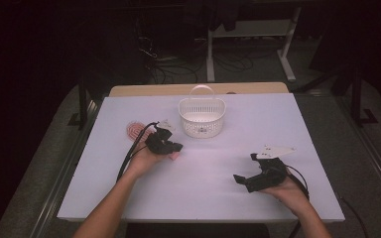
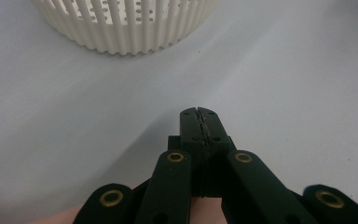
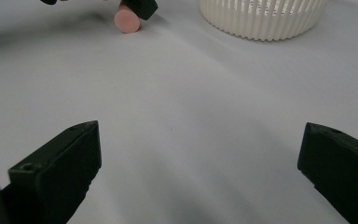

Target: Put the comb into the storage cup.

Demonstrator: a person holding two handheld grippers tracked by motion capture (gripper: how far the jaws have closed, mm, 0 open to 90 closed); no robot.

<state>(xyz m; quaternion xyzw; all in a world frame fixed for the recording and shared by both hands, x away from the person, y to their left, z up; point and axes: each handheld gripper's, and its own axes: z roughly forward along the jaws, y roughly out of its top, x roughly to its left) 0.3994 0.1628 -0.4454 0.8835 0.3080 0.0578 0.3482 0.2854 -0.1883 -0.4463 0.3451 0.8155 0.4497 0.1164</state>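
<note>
Table: a white tabletop (image 1: 203,183) is lying across the high view, its near edge running just above the person's forearms and its far edge meeting a tan strip (image 1: 168,89) behind it.
Basket: a white slatted plastic basket (image 1: 202,116) with an upright hoop handle is sitting at centre, toward the far edge, with bare surface all around it.
Left gripper: the left gripper (image 1: 177,147) is resting low over the table, left of centre, pointing toward the basket; in the left gripper view (image 2: 199,114) its jaws are pressing together, nothing between them.
Pink cylinder: a small pink cylinder (image 3: 127,22) is lying on the table under the left gripper's front end, its round end facing the right gripper's camera; in the high view it is showing as a pink bit (image 1: 174,156) just beneath the black body.
Pink disc: a ringed pink disc (image 1: 135,130) is lying flat behind the left hand, near the table's left edge.
Right gripper: the right gripper (image 1: 245,171) is hovering near the right front corner, well apart from the basket; in its own view (image 3: 200,163) the jaws are standing wide apart, bare table between them.
Open room: a broad bare stretch is lying between the two grippers and along the near edge; the right edge is sitting close to the right hand (image 1: 290,191).
</note>
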